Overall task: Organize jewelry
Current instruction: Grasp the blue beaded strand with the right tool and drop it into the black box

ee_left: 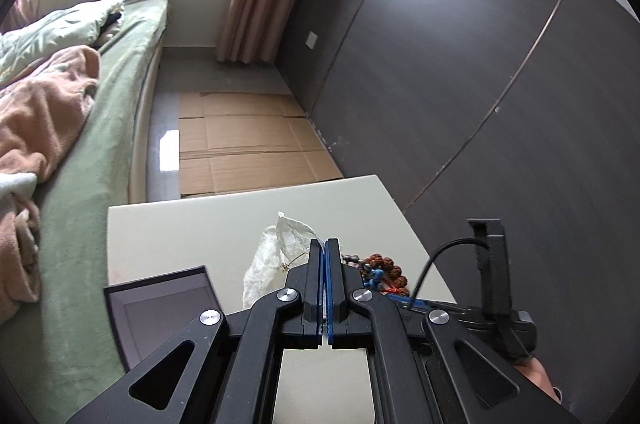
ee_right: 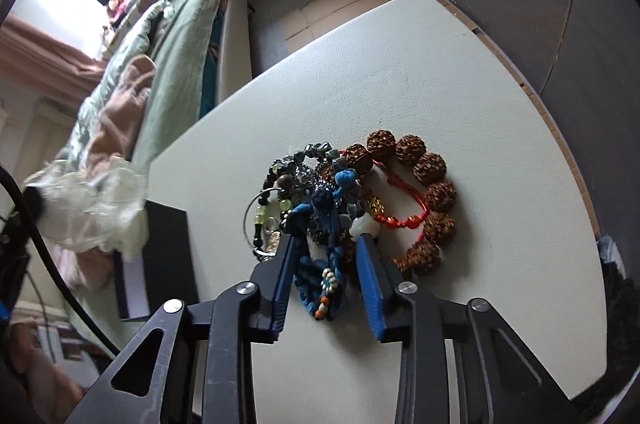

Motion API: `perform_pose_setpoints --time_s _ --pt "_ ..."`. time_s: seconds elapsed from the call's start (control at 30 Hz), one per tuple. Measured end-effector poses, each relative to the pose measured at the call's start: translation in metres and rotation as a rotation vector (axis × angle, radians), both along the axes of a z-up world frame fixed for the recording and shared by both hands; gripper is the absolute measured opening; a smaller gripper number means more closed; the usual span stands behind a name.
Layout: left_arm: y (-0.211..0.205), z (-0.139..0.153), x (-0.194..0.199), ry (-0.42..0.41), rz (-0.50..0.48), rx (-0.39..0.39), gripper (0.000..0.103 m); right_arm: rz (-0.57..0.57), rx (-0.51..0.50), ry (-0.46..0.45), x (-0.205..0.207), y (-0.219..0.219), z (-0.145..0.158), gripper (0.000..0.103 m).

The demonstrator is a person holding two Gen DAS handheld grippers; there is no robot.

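Observation:
A heap of jewelry lies on the white table [ee_right: 440,83]: a brown seed-bead bracelet [ee_right: 436,191], a red cord bracelet [ee_right: 400,220], dark stone beads [ee_right: 312,151] and a blue braided cord piece [ee_right: 320,276]. My right gripper [ee_right: 328,238] points down at the heap, its blue pads close on either side of the blue cord piece, with a narrow gap on the right. My left gripper [ee_left: 325,243] is shut on the edge of a white gauzy pouch [ee_left: 276,252], held just above the table. In the left wrist view the heap [ee_left: 384,272] peeks out behind the fingers.
An open dark box [ee_left: 160,308] with a pale lining sits at the table's left side, also the dark box [ee_right: 168,256] under the pouch. A bed with green sheets [ee_left: 92,143] borders the table's left. Cardboard [ee_left: 248,143] covers the floor beyond; a grey wall [ee_left: 480,63] stands to the right.

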State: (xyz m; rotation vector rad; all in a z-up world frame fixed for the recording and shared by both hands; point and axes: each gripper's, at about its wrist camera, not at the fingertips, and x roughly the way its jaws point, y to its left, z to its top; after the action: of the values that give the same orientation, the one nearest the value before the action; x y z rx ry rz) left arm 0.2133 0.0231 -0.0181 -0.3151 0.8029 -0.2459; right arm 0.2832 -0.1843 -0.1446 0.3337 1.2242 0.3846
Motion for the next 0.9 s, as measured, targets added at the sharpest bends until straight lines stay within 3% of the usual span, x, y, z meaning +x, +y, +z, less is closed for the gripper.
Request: perform_pose_setpoints --time_s 0.1,0.2,0.63,0.9 --pt "0.003 0.005 -0.006 -0.007 0.016 -0.003 0.0 0.015 -0.044 -0.005 0.004 0.006 -0.001 0.028" --pt "0.006 0.011 -0.015 -0.019 0.023 0.0 0.0 0.024 -0.071 -0.019 0.004 0.008 0.0 0.007" --pt "0.042 0.024 -0.044 -0.039 0.097 0.004 0.0 0.026 0.032 -0.184 -0.043 0.008 0.054 0.007" --pt "0.067 0.008 -0.051 0.013 0.17 0.028 0.0 0.091 0.134 -0.303 -0.082 0.025 0.091 0.007"
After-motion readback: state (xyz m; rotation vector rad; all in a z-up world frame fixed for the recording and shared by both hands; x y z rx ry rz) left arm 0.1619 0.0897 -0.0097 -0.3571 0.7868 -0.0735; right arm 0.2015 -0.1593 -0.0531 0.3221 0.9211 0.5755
